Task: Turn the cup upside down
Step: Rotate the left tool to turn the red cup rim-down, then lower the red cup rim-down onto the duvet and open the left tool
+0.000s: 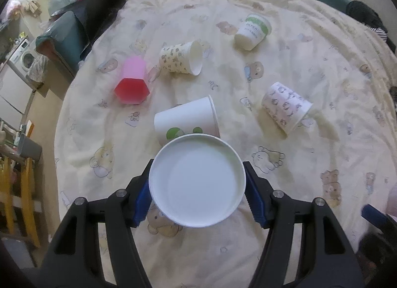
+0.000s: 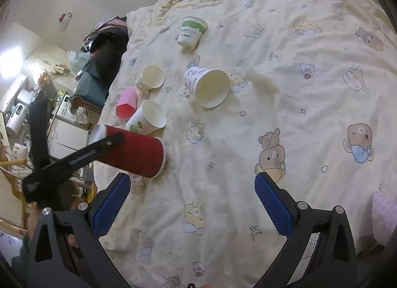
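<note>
My left gripper (image 1: 197, 186) is shut on a red paper cup; the left wrist view looks at its white round end (image 1: 197, 181), and the right wrist view shows its red ribbed side (image 2: 134, 154) held tilted just above the bedspread, rim near the cloth. My right gripper (image 2: 192, 203) is open and empty over the bedspread, to the right of the red cup. The left gripper's black finger (image 2: 99, 147) crosses the cup.
Several other cups lie on the cream bear-print bedspread (image 1: 297, 164): a white cup with green print (image 1: 188, 119), a pink hexagonal cup (image 1: 131, 84), a bear-print cup (image 1: 181, 58), a purple-print cup (image 1: 285, 107), a green-banded cup (image 1: 253, 31). The bed edge and furniture are left.
</note>
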`<state>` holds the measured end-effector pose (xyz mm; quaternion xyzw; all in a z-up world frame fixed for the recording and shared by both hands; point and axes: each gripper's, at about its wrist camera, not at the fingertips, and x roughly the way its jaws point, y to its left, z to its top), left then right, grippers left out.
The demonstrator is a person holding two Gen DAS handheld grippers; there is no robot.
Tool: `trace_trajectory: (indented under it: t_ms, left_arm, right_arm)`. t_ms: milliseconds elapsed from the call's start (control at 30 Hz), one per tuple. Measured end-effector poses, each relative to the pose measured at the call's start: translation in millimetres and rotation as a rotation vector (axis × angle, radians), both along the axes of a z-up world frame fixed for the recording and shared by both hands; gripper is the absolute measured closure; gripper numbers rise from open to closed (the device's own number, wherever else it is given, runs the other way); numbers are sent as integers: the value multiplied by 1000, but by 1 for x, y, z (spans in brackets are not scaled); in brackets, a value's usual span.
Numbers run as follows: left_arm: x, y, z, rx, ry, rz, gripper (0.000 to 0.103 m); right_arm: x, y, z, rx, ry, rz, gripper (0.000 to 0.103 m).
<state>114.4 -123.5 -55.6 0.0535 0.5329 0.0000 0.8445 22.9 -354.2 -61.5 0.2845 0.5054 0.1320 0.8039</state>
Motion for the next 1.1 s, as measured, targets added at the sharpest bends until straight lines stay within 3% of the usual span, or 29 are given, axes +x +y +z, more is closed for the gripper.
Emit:
trace_trajectory:
  t_ms: [233, 367, 667, 733, 967, 1100]
  left_arm:
    - [1, -7, -19, 27, 5, 10, 40]
    - [-1, -11, -20, 45, -11, 6, 40]
    - [0, 9, -23, -58, 25, 76, 32]
    - [-2, 14, -21, -58, 9, 95, 24]
    - [-19, 26, 1, -94, -44, 92, 24]
    - [-44, 36, 32, -139, -101, 82, 24]
  right_arm:
    - [0, 12, 11, -33, -43, 50, 1]
    - [2, 10, 7, -48, -16, 37, 1]
    - [4, 11, 5, -58, -6, 41, 1]
    - [4, 13, 5, -74, -3, 43, 1]
    - [6, 14, 4, -87, -3, 42, 1]
    - [6, 13, 3, -91, 1, 36, 1]
